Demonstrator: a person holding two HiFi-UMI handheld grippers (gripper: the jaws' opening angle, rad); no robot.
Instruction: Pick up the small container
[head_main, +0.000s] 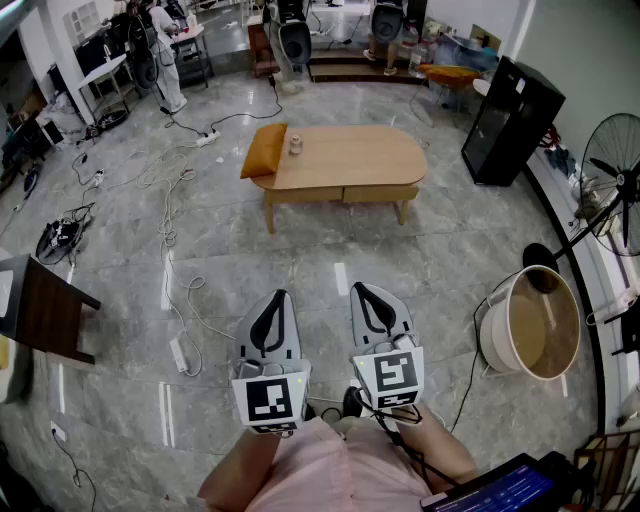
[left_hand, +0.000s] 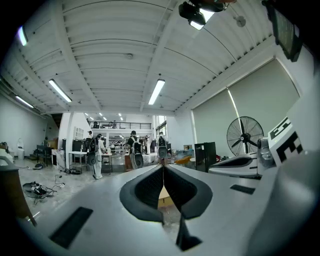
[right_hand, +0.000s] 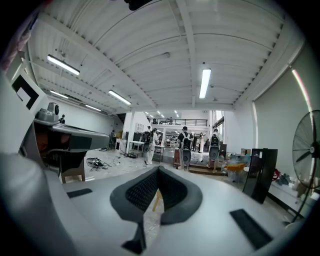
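Note:
A small container (head_main: 295, 145) stands on a light wooden oval table (head_main: 350, 160) far ahead, next to an orange cushion (head_main: 264, 150) on the table's left end. My left gripper (head_main: 274, 297) and right gripper (head_main: 362, 291) are held close to my body, well short of the table, side by side above the grey floor. Both are shut with nothing between the jaws. In the left gripper view the left gripper (left_hand: 163, 167) has its tips meeting, and a sliver of the table shows through the gap below. The right gripper (right_hand: 158, 169) looks the same in the right gripper view.
Cables and power strips (head_main: 180, 352) trail across the floor at left. A dark wooden stool (head_main: 45, 310) stands at the left edge. A white bucket (head_main: 535, 322) and a standing fan (head_main: 610, 185) are at right, a black cabinet (head_main: 510, 120) beyond. People stand at the far end.

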